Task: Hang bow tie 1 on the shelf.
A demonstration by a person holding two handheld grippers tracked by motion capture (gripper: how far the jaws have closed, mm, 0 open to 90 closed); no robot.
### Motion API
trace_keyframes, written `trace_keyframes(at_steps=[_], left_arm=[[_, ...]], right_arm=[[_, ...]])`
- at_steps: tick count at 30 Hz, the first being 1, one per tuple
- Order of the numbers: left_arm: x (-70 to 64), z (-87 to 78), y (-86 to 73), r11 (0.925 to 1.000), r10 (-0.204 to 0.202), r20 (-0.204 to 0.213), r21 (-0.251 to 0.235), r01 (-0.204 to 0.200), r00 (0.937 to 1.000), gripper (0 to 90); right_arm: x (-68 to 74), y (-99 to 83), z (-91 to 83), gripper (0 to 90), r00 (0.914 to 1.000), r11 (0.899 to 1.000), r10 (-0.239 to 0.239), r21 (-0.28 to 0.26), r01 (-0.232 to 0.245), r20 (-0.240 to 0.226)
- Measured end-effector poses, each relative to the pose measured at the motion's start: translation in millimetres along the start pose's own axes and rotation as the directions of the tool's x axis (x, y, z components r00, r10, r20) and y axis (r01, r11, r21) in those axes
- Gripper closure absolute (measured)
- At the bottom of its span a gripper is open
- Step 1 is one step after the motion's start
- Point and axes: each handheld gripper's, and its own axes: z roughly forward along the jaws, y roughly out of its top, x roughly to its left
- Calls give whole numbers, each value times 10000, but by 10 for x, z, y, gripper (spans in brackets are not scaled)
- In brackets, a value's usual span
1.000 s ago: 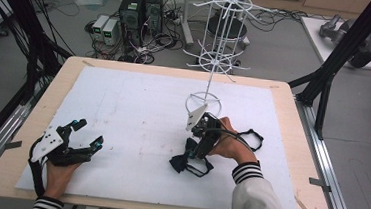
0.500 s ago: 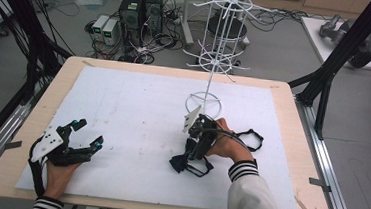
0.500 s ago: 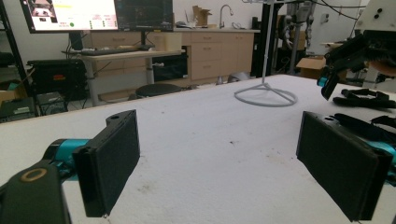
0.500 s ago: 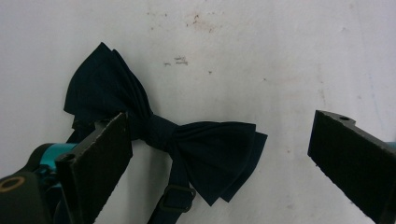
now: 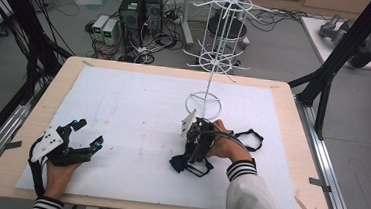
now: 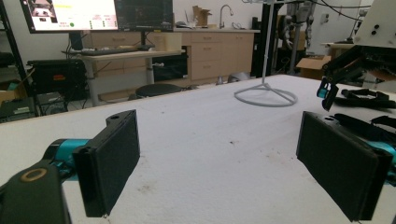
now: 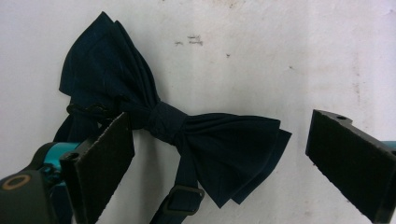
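A dark navy fabric bow tie (image 7: 173, 126) lies flat on the white foam sheet (image 5: 133, 110) that covers the light wooden table (image 5: 291, 143), just on the person's side of the round wire base of the tall white wire display stand (image 5: 211, 66). In the right gripper view its pleated wings spread to either side of a tight centre knot, and a thin strap with a small buckle (image 7: 184, 193) runs down from the knot.

The right claw (image 7: 219, 168) hangs directly above the bow tie with its two black padded jaws spread wide, one at each side of the bow and neither pressing it; the claw is released. A hand in a black-and-white striped cuff (image 5: 241, 169) holds it. A second black strap loop (image 5: 248, 139) lies on the sheet just to the right of that hand, farther from the stand's base.

The left claw (image 5: 85, 132) rests low on the sheet well to the left of the bow tie, near the table's front edge. Its jaws stand far apart with only bare white sheet between them, so it too is released.
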Motion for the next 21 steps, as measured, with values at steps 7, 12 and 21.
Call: trace_keyframes(at_steps=[7,12,21], left_arm=[[-1,0,0,10000,5,-4,-1,-5,10000,139],[-1,0,0,10000,4,10,0,-4,10000,138],[-2,0,0,10000,17,8,5,-17,10000,139]], right_arm=[[-4,-3,16,122,9998,9998,-109,181,112,-147],[2,-3,9,153,9997,9995,-113,303,120,-227],[-20,4,18,235,9982,9991,-348,231,359,-479]])
